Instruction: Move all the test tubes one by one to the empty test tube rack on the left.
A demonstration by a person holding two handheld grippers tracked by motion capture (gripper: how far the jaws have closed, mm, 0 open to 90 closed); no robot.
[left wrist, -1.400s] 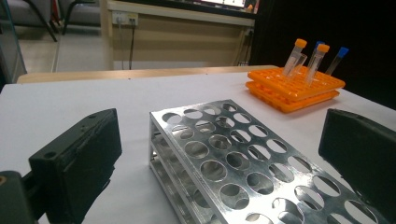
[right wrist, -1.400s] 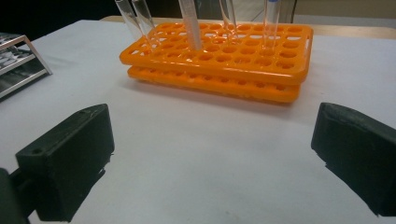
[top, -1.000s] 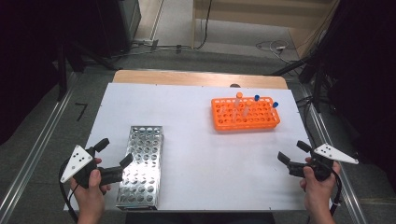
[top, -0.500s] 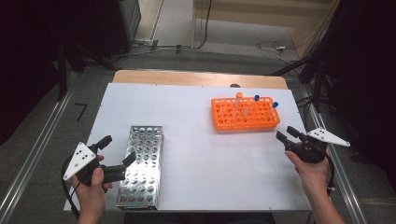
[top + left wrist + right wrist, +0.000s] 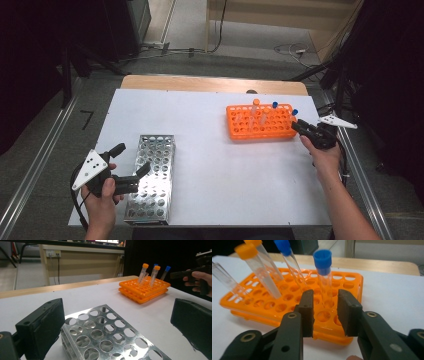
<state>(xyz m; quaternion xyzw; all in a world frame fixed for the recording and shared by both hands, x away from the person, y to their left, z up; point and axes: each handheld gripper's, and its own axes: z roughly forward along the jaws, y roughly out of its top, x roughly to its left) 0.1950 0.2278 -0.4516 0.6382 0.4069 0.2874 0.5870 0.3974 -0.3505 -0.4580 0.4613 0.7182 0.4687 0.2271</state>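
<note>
**Hand-held grippers at two racks**

Left hand-held gripper (image 5: 131,165) sat at the near left of the white surface (image 5: 210,170), its jaws spread wide and empty, one on each side of the near left corner of the metal rack (image 5: 152,177). That rack lay flat, its round holes empty, just right of the hand (image 5: 102,200) that gripped the tool.

Farther back on the right, the right hand-held gripper (image 5: 325,312) pointed at the right end of the orange rack (image 5: 261,122). Its jaws had just been closing and stood narrowed but not clenched; in the right gripper view a blue-capped tube (image 5: 323,277) rose in line with the gap, standing in the rack beyond the pads, which did not touch it. Nothing was grasped.

The orange rack lay on the far right part of the surface. It carried a second blue-capped tube (image 5: 288,261) and two orange-capped tubes (image 5: 257,270), all leaning, plus a clear uncapped tube (image 5: 224,277) at the left in that view.
</note>
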